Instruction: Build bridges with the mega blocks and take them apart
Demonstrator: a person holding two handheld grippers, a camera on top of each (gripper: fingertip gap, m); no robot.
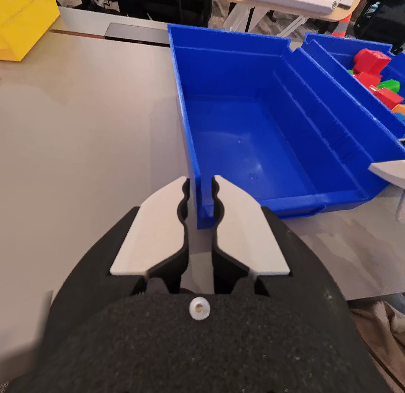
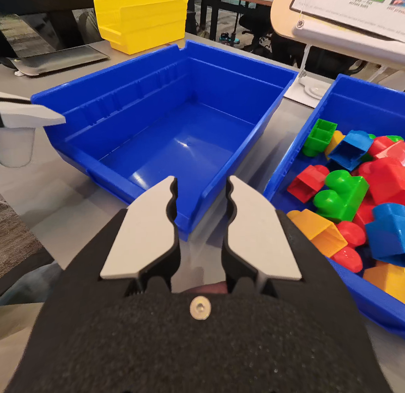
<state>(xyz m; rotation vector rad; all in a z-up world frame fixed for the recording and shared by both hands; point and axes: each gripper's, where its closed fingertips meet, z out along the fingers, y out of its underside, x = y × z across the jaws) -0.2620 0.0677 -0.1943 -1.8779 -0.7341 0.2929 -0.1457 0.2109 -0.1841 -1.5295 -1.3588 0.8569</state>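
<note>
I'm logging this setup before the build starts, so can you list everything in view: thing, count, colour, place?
Empty bin: one, blue, middle of the table, nothing inside.
Block bin: one, blue, right of the empty bin, apart from it.
Blocks: a loose pile, exact count unclear, red, green, blue and orange-yellow, all inside the block bin.
Yellow bin: one, far side of the table behind the empty bin.
Table: one, grey, under the bins.
Instruction sheet on a stand: one, white, behind the block bin.
Left gripper: open, at the empty bin's near left corner, holding nothing.
Right gripper: open, at its near right corner, holding nothing.
</note>
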